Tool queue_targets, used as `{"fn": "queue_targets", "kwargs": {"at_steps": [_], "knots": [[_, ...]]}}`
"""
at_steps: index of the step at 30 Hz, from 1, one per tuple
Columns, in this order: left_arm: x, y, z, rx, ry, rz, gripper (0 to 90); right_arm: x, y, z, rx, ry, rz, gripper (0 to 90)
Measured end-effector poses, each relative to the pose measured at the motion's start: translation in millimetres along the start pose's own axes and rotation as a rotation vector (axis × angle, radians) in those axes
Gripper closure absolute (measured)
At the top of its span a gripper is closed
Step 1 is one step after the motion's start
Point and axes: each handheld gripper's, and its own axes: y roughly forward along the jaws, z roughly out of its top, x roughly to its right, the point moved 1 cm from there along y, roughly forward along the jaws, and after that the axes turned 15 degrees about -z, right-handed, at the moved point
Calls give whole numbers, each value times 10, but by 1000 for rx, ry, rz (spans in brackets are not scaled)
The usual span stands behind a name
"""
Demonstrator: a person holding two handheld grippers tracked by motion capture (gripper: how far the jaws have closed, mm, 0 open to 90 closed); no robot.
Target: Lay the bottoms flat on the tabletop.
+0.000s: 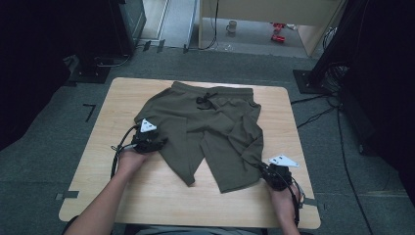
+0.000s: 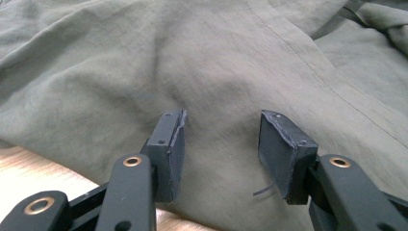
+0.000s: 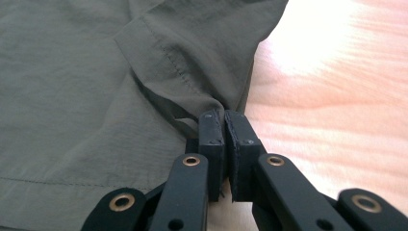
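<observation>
Olive green shorts (image 1: 215, 132) lie spread on the wooden table (image 1: 147, 196), waistband at the far side, with a black drawstring (image 1: 204, 100). My left gripper (image 1: 149, 142) rests at the left leg's outer edge. In the left gripper view its jaws (image 2: 221, 125) stand open over flat fabric (image 2: 216, 62), with nothing pinched. My right gripper (image 1: 269, 171) is at the near right corner of the right leg. In the right gripper view it (image 3: 225, 115) is shut on the hem corner of the shorts (image 3: 72, 96), and the cloth bunches into the pads.
Bare wood (image 3: 337, 96) lies to the right of the held hem, and the table's near edge is close to both hands. On the floor beyond are a mug (image 1: 231, 27), red items (image 1: 278, 34), dark stands at both sides and cables (image 1: 318, 115) on the right.
</observation>
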Motion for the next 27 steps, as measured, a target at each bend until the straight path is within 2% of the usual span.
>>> {"fn": "queue_targets", "kwargs": {"at_steps": [3,5,6,7,11,13,14,18,22,25,26,27], "knots": [[-15,-22,-10,7,-16,-12,521,5,-33,-36,3,1,10,851],[-30,-28,-13,11,-20,-14,521,5,-48,-25,12,-3,9,752],[-36,-31,-11,19,-36,-20,521,12,-81,8,54,25,16,643],[-41,-37,-9,19,-39,-21,521,12,-81,8,54,25,16,643],[-39,-59,13,42,-45,-26,521,12,-167,109,118,58,8,578],[-31,-50,22,51,-49,-30,520,-24,-163,218,121,84,32,545],[-31,-50,22,51,-49,-30,520,-24,-163,218,121,84,32,545],[-28,-24,21,47,-48,-31,518,-146,-70,350,113,49,44,502],[-48,3,9,37,-50,-32,518,-250,113,483,94,15,60,460],[-50,6,8,38,-48,-33,517,-298,264,541,81,-6,63,463],[-50,8,7,39,-47,-33,517,-304,364,551,67,-23,64,480],[-50,9,7,39,-46,-33,517,-304,364,551,67,-23,64,480]]}}
